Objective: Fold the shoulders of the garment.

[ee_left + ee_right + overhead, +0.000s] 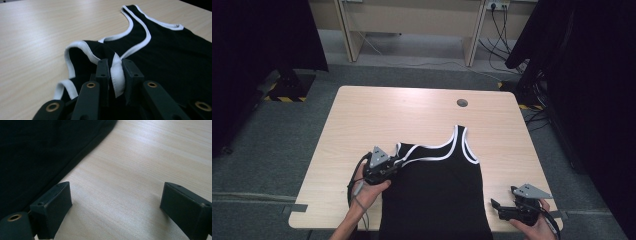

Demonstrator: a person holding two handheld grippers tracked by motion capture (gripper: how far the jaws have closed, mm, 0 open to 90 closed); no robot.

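Two hand-held grippers, left (115, 72) clamped on tank top (437, 190) strap, hem cut off below, right (116, 205) jaws apart over table (140, 170).

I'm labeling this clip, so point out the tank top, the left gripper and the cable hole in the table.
tank top (437, 195), high view, on the black body fabric.
left gripper (115, 72), left gripper view, between its jaw tips, on the pinched white strap trim.
cable hole (462, 103), high view, on the round grommet near the table's far edge.

Two black handheld grippers, left gripper (388, 165) and right gripper (502, 210), each topped by a grey three-cornered plate. Blocky matte black jaws with small screws and brass-ringed holes. Grey cable trailing past a bare, sleeveless forearm.
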